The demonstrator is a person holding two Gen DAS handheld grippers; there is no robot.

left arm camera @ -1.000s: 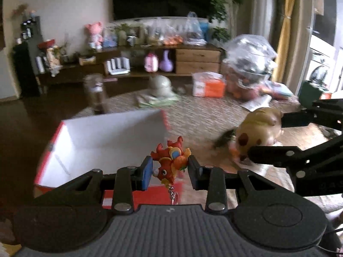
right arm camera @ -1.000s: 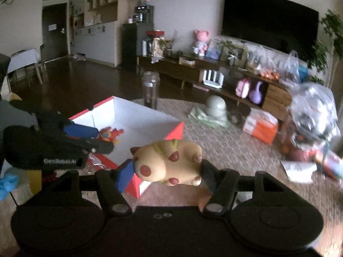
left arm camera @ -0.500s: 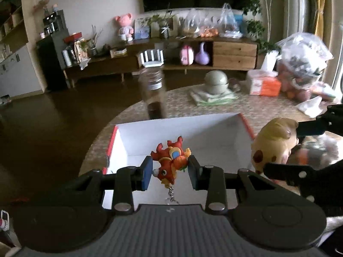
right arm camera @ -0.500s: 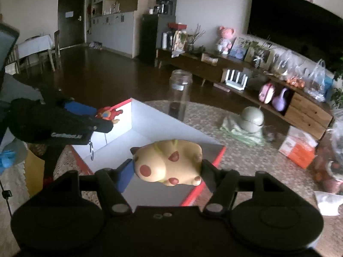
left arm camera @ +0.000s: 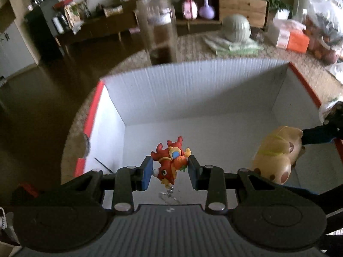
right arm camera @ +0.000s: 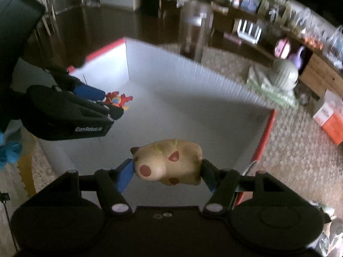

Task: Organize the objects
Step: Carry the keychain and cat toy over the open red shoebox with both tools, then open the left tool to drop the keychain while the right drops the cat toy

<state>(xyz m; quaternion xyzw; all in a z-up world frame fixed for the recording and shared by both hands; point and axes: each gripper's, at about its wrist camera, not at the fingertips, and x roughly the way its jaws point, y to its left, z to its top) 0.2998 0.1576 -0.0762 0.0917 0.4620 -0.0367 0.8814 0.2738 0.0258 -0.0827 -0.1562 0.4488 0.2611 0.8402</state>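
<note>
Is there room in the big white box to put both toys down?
Yes. The box floor looks bare between its white walls, under the red dragon toy in the left tool and the yellow spotted toy in the right tool. It is crowded beyond the far wall, by the glass jar.

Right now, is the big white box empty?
Empty: the box shows only bare white floor; the red toy and yellow toy hang above, gripped.
</note>
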